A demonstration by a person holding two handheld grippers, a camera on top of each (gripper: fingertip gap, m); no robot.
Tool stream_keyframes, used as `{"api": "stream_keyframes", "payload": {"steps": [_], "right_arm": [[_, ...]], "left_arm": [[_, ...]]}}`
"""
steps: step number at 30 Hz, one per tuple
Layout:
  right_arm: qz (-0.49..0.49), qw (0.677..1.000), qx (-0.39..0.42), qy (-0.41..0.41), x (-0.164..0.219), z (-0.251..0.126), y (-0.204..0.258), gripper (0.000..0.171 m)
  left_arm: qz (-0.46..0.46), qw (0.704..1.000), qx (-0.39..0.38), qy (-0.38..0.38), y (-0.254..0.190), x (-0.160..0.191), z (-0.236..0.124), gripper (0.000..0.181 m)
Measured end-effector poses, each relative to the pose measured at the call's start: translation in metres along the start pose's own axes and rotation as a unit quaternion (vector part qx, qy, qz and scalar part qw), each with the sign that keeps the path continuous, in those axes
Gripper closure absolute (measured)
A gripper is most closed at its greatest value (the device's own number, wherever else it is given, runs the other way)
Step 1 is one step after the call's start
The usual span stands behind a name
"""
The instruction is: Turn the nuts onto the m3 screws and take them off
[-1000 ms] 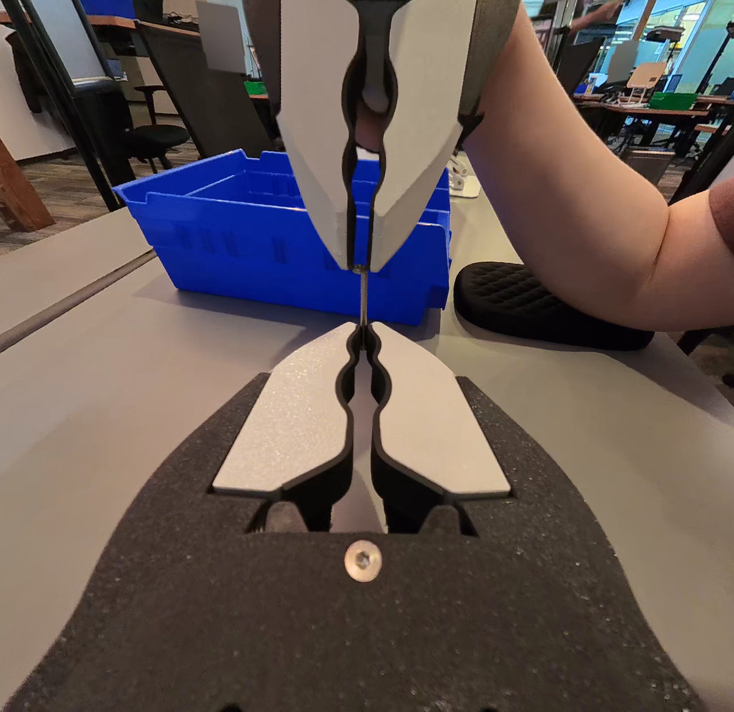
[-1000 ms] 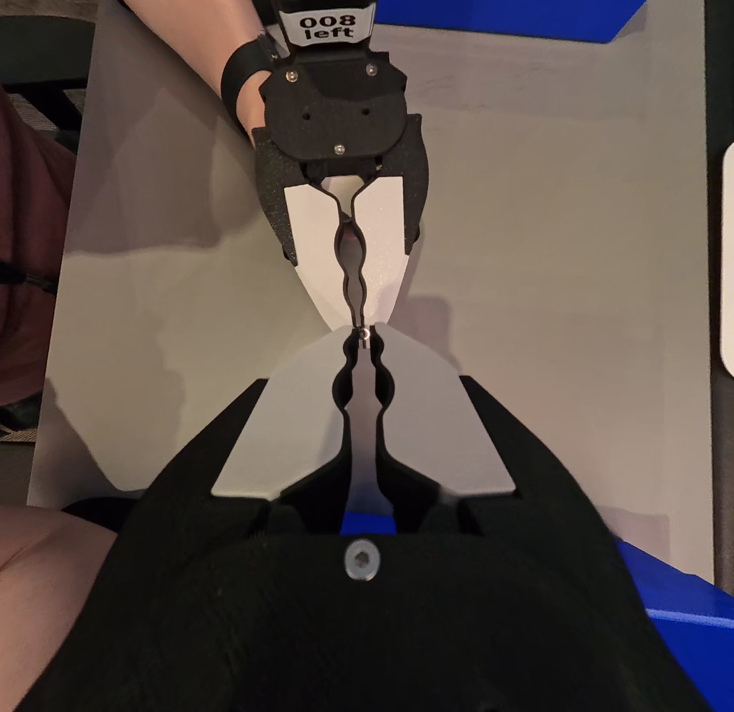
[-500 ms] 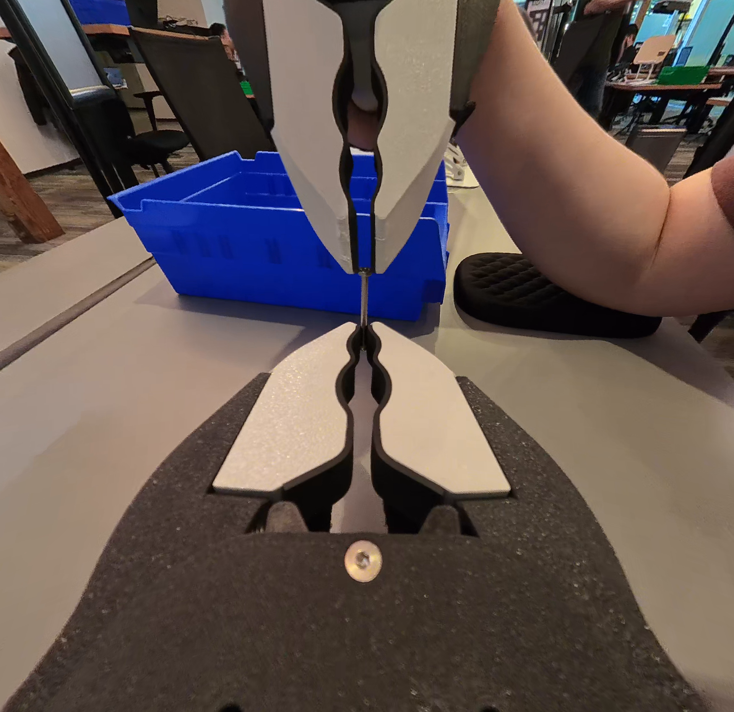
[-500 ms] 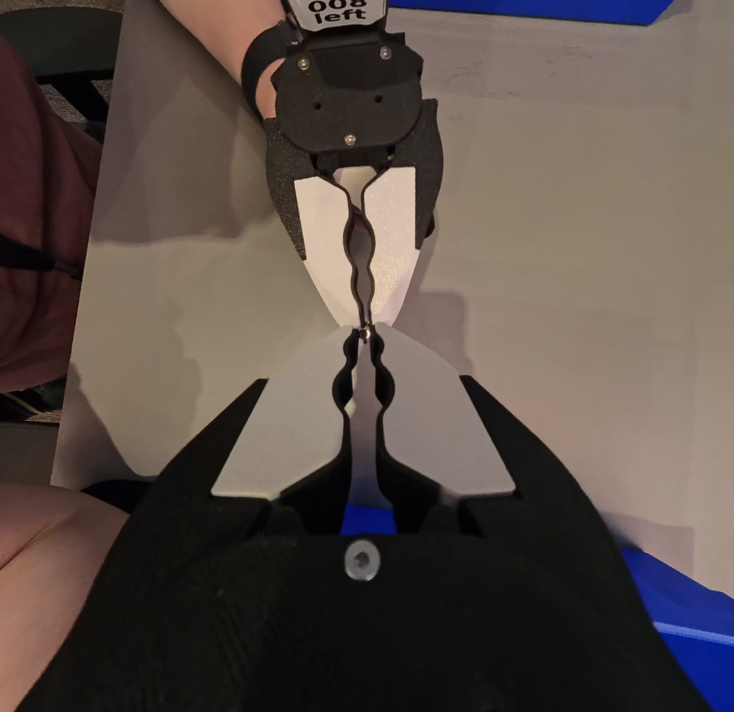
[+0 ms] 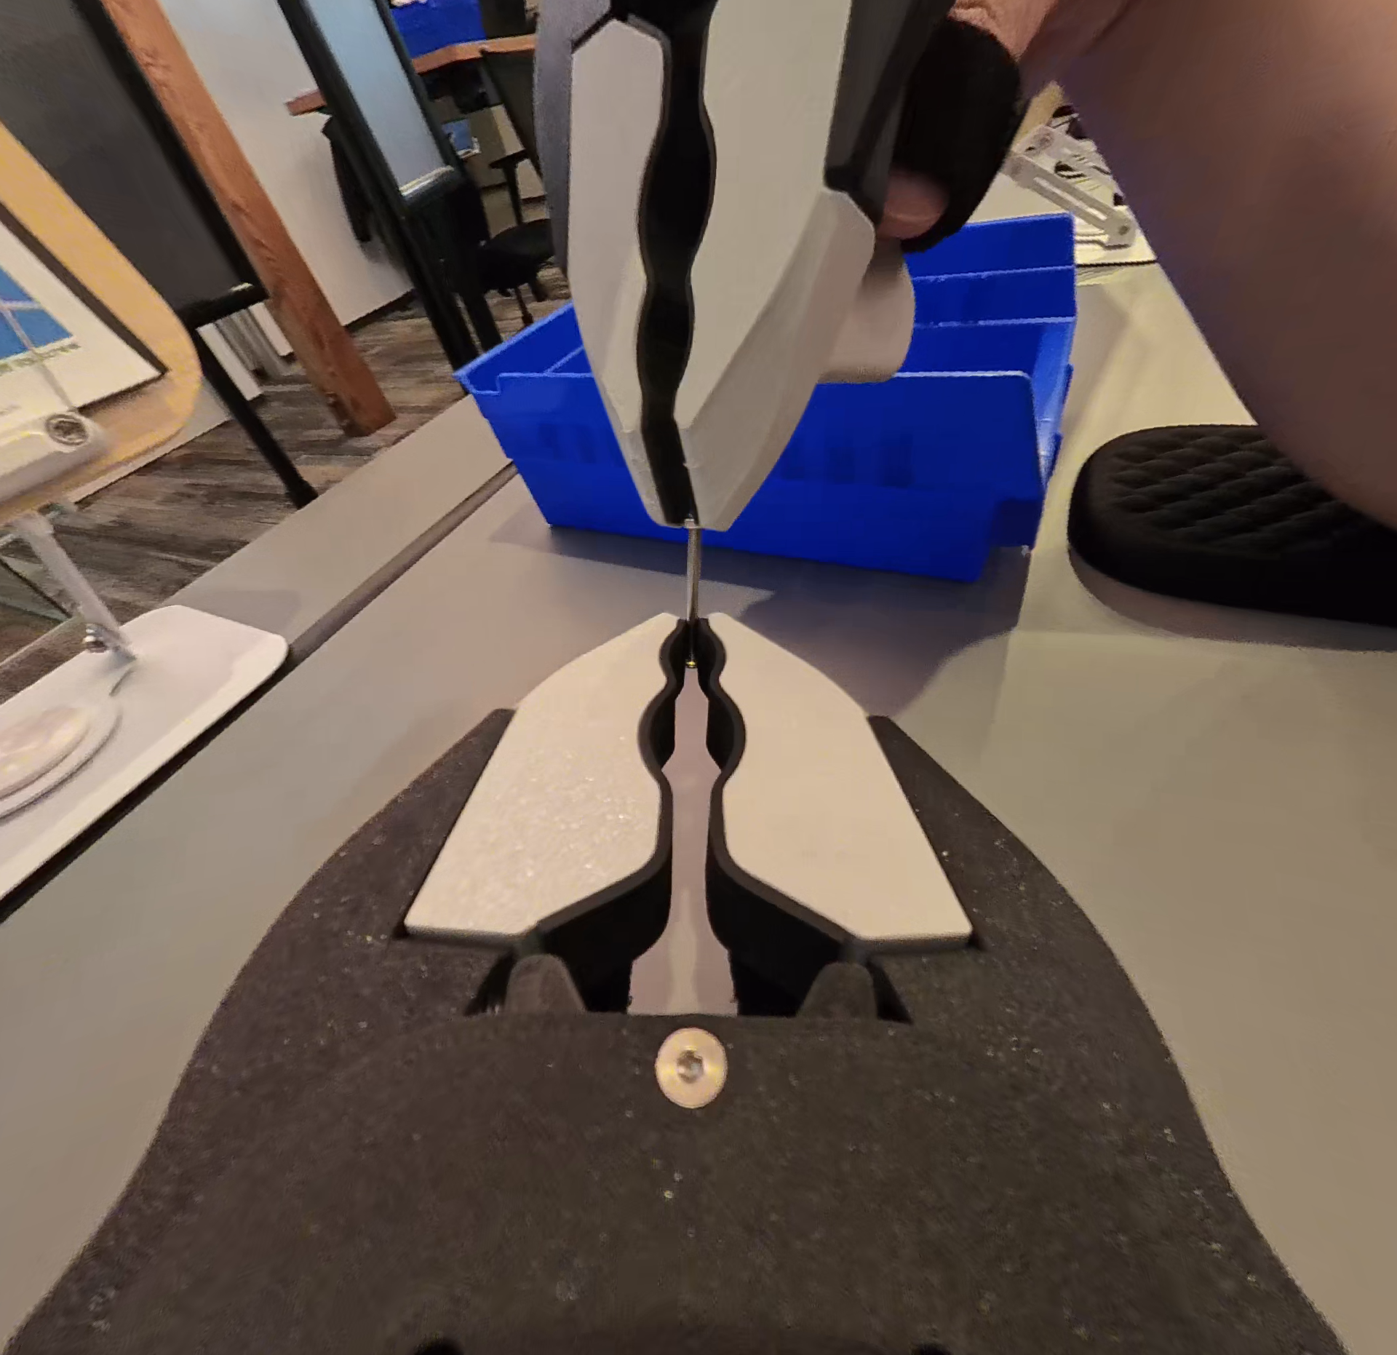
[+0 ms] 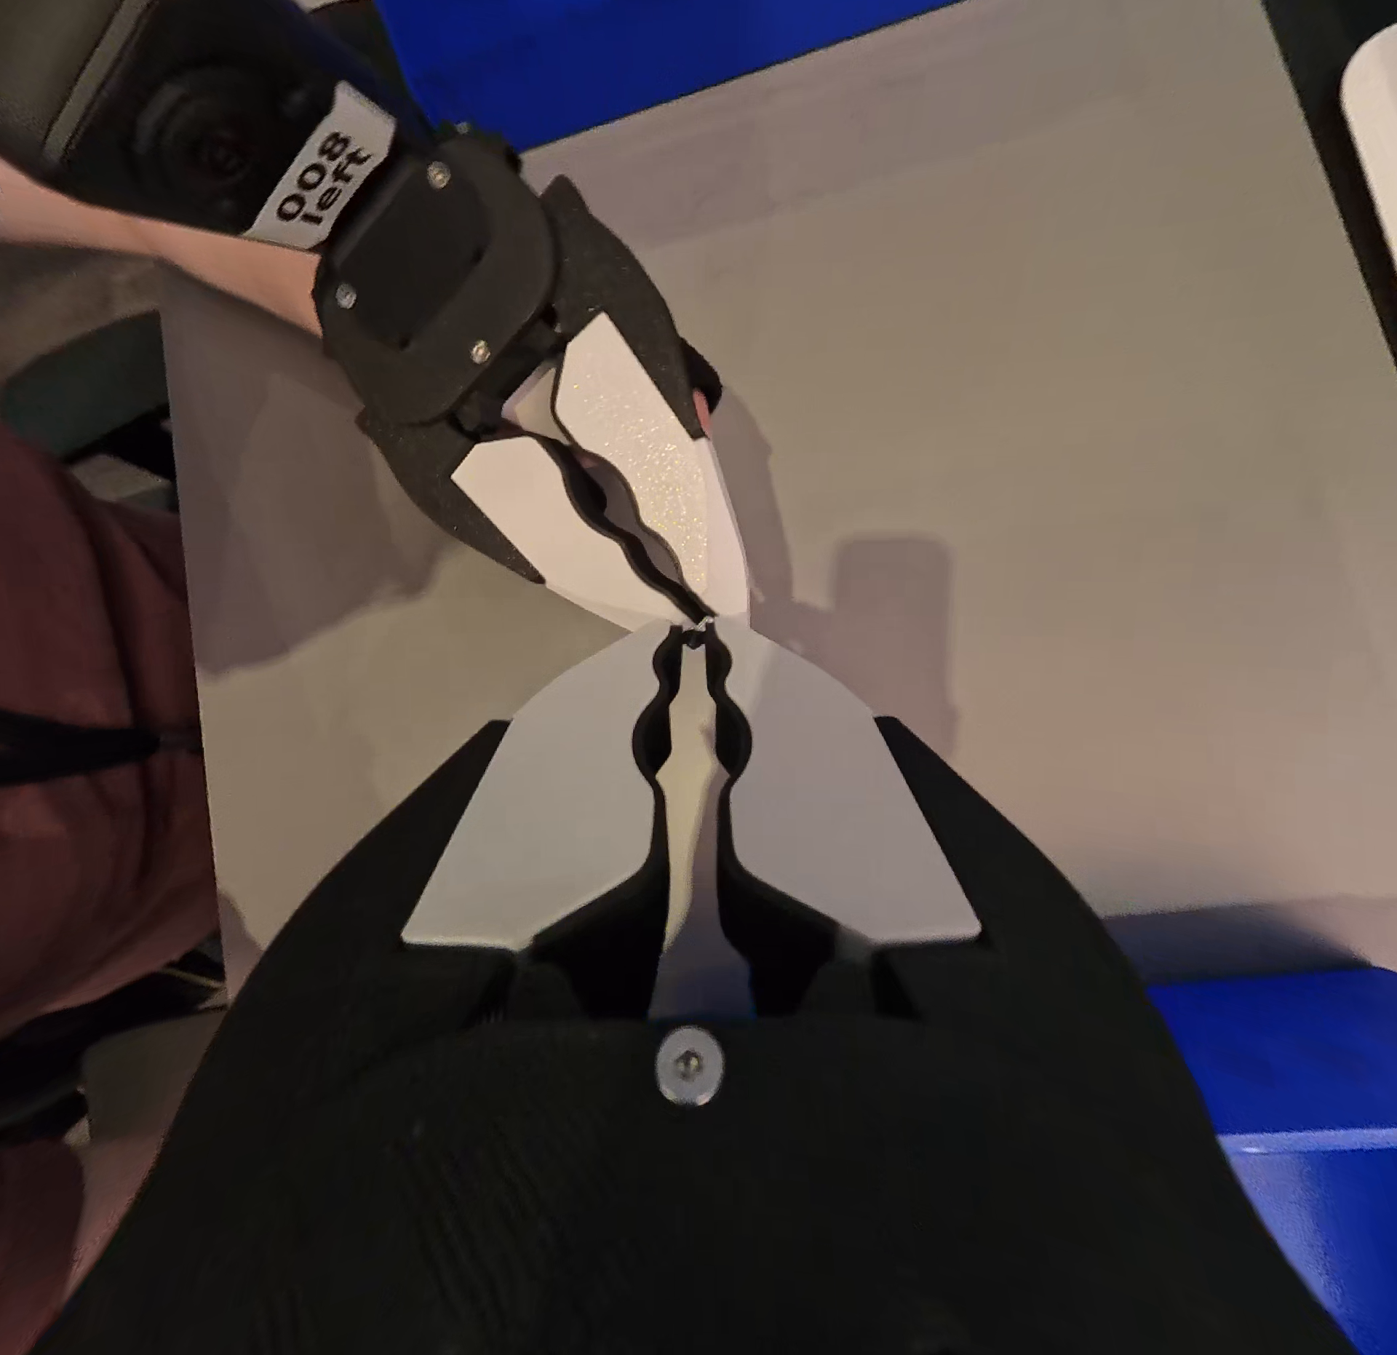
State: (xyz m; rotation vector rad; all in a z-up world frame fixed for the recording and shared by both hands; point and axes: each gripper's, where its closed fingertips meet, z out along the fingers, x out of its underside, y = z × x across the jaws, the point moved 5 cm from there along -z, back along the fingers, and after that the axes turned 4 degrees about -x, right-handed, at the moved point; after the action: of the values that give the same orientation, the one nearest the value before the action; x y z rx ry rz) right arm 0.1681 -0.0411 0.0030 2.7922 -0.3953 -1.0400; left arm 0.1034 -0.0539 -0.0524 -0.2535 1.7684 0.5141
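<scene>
A thin M3 screw (image 5: 689, 570) stands upright over the grey table (image 5: 1134, 752). My left gripper (image 5: 689, 625) lies level and is shut on the screw's lower end. My right gripper (image 5: 686, 519) points down from above and is shut at the screw's top, on a small nut (image 5: 689, 522) that barely shows. In the right wrist view my right gripper (image 6: 689, 637) meets the left gripper (image 6: 701, 612), which comes in from the upper left, with a silver speck of the nut (image 6: 701, 625) between the tips.
A blue bin (image 5: 869, 449) stands just behind the screw. A black padded rest (image 5: 1225, 517) lies at the right under a person's arm. A white stand base (image 5: 151, 683) sits at the left table edge. Another blue bin (image 6: 1270, 1077) lies under my right gripper. My two grippers' fingertips are within a few centimetres of each other.
The left gripper has swung round the screw and now comes in from the upper left in the right wrist view. Both grippers stay shut, tip to tip.
</scene>
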Motion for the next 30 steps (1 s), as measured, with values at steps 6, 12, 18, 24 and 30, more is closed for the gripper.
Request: {"api": "stream_keyframes", "payload": {"steps": [6, 12, 18, 24, 30], "right_arm": [[0.041, 0.999, 0.022, -0.025, -0.009, 0.003, -0.005, 0.165], [0.043, 0.998, 0.033, -0.036, -0.014, 0.005, -0.006, 0.165], [0.022, 0.998, 0.043, -0.031, -0.014, 0.006, -0.006, 0.156], [-0.035, 0.996, 0.063, -0.06, -0.021, -0.003, -0.006, 0.141], [-0.169, 0.955, 0.043, -0.238, -0.049, -0.032, 0.012, 0.134]], "left_arm": [[-0.003, 1.0, -0.03, -0.001, 0.01, -0.002, -0.004, 0.179], [-0.01, 0.999, -0.038, -0.005, 0.016, -0.004, -0.006, 0.179], [-0.018, 0.999, -0.04, -0.013, 0.019, -0.006, -0.008, 0.179], [-0.027, 0.998, -0.034, -0.047, 0.023, -0.016, -0.015, 0.179], [-0.08, 0.991, 0.0, -0.104, 0.033, -0.039, -0.032, 0.179]]}}
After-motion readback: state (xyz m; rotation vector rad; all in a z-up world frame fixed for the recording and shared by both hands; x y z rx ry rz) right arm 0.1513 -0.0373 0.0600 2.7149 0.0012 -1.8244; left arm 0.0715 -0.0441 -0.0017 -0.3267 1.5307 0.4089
